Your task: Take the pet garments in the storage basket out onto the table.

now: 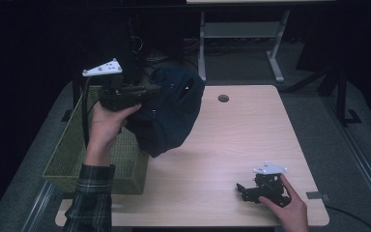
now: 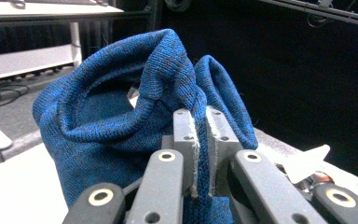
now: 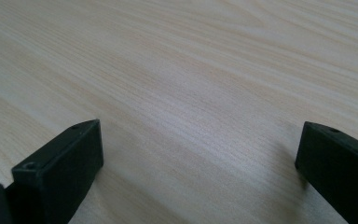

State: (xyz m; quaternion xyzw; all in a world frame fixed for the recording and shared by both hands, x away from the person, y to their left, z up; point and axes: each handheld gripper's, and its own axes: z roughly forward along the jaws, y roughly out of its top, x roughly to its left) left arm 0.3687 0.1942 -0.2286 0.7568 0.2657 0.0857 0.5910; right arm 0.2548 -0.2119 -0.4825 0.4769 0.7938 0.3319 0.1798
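Count: one dark blue knitted garment (image 1: 171,113), one green woven rectangular basket (image 1: 72,154), one light wood-grain table (image 1: 251,140), two hand-held black two-jaw grippers, two hands.

Garment look: chunky blue knit, bunched and folded; in the left gripper view (image 2: 121,112) a rolled hem or cuff edge curls over the top, with a hollow fold on the left. Reads almost navy in the high view, brighter blue up close.

Garment position: lifted off the table, hanging from the left gripper (image 1: 149,91) above the table's left part and just beside the basket's right edge. Lowest fold sits close to the tabletop; cannot tell if it touches.

Left jaws: clamped nearly together on a pinch of the knit; the cloth runs up between the two grey pads (image 2: 185,135) and spills over both sides. Left hand (image 1: 107,123) grips the tool, plaid sleeve (image 1: 92,195) below it.

Right jaws: spread wide, nothing between them but bare table surface (image 3: 191,93). Right gripper (image 1: 244,189) rests low at the table's front right, right hand (image 1: 287,205) on it, well apart from the garment.

Basket: at the table's left edge, under the left forearm; contents not visible.

Table extra: round cable hole (image 1: 223,98) near the far edge.
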